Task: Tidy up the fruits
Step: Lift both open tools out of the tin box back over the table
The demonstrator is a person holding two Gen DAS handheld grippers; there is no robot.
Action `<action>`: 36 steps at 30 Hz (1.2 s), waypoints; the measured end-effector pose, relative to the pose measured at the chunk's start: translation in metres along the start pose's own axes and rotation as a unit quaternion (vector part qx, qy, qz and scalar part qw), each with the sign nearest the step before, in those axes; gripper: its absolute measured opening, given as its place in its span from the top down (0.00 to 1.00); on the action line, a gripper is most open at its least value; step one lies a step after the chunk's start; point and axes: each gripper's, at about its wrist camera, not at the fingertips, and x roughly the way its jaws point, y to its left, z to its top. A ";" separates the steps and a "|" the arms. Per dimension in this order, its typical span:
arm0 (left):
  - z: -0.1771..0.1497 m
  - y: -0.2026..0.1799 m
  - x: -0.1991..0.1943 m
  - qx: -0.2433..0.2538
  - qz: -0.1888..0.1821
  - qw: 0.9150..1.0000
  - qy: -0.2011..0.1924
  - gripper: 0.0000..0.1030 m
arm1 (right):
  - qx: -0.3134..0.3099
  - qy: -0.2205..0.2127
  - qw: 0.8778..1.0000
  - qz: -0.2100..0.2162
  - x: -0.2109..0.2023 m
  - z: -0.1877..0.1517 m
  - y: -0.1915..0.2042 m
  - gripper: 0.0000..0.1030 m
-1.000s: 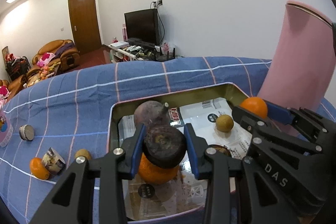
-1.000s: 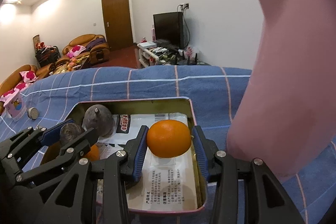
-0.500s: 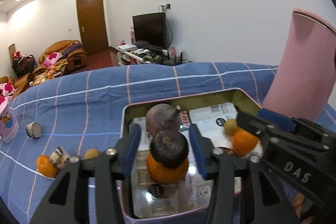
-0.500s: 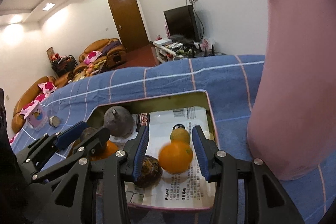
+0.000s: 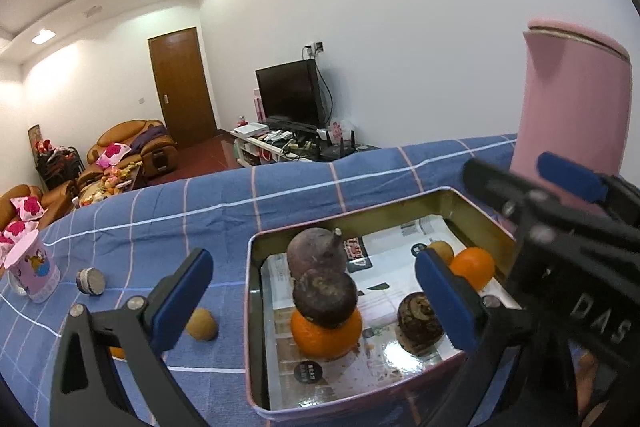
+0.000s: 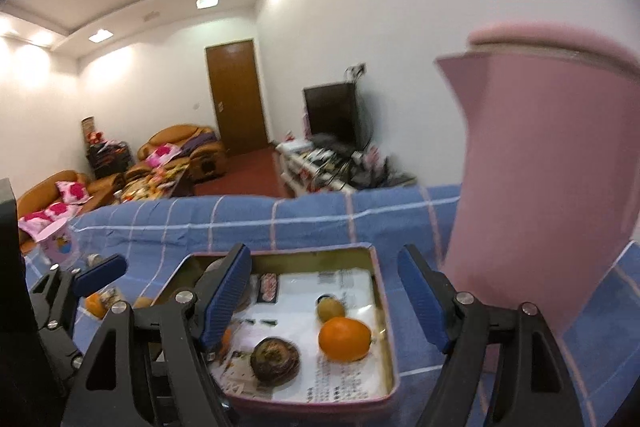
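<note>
Both grippers hang wide apart over the tin tray and hold nothing: left gripper, right gripper. Inside the tray, a dark fruit sits on an orange near the left wall, and another orange lies by the right wall. One small brown fruit rests on the blue checked cloth, just outside the tray's left edge.

The right wrist view was motion-blurred, the left gripper's right finger hid part of the orange in the tin, the pink jug ran off the frame's right edge, and 1 small orange fruit sat mostly behind the left finger.
</note>
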 end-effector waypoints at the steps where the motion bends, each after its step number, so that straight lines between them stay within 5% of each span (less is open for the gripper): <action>1: -0.001 0.001 -0.002 -0.002 0.001 1.000 -0.002 0.00 | -0.005 -0.011 1.000 -0.010 -0.002 0.000 0.000 0.25; 9: -0.001 0.008 -0.013 0.004 0.043 0.998 -0.042 0.00 | -0.031 -0.039 0.997 -0.053 -0.006 -0.005 0.004 0.20; 36: -0.022 0.053 -0.032 -0.022 0.043 0.999 -0.010 0.00 | 0.026 -0.012 0.997 -0.077 -0.028 -0.019 0.022 0.20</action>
